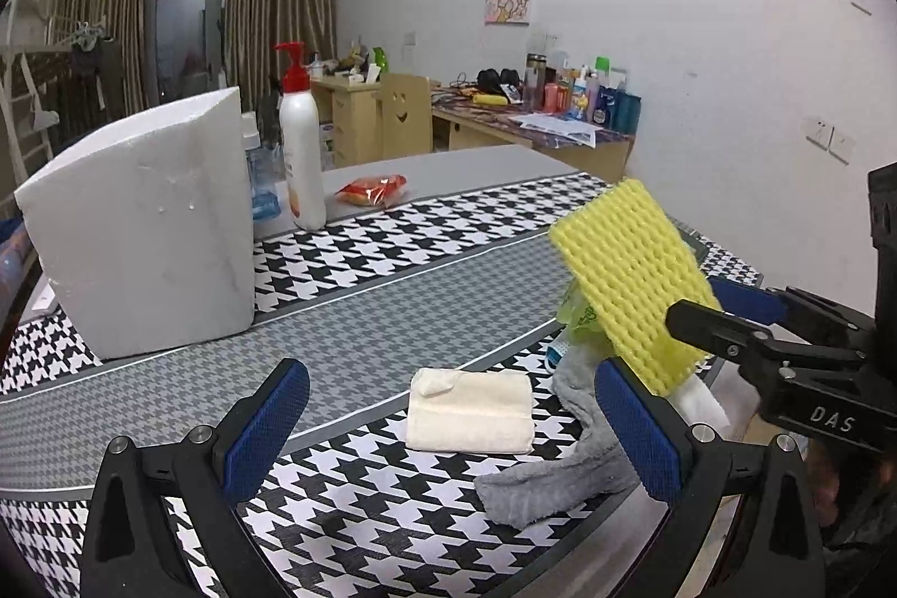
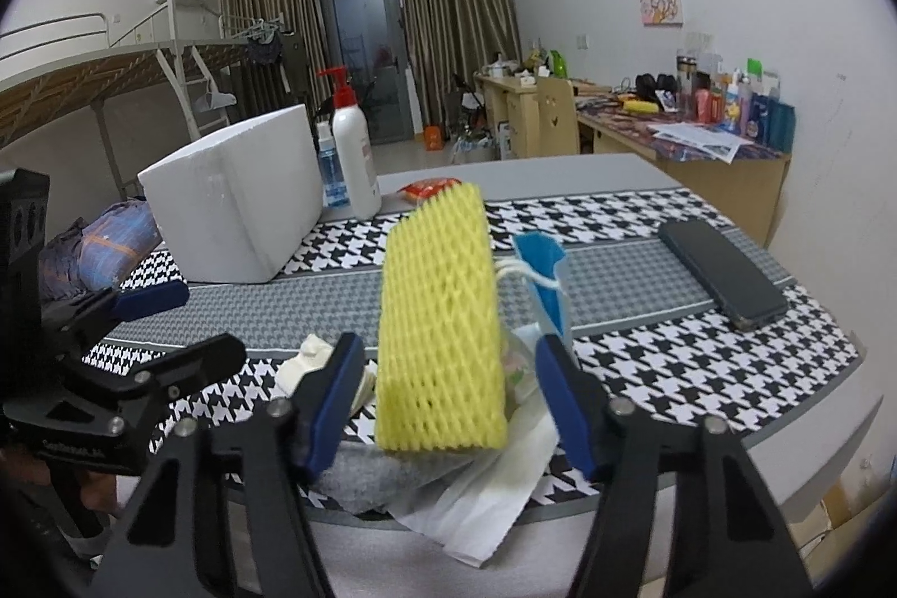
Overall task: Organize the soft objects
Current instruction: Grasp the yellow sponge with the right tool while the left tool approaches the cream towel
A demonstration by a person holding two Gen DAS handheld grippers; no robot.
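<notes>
A yellow foam net sleeve stands tilted on end over a pile of soft things at the table's near edge. My right gripper is open around the sleeve's lower part, with a thin gap showing at each pad. In the pile are a grey sock, a blue face mask, a green plastic bag and white tissue. A folded cream towel lies flat on the houndstooth cloth. My left gripper hangs open just short of the towel, holding nothing.
A white foam box stands at the left of the table. Behind the box are a white pump bottle, a small blue bottle and a red snack packet. A dark phone lies at the right.
</notes>
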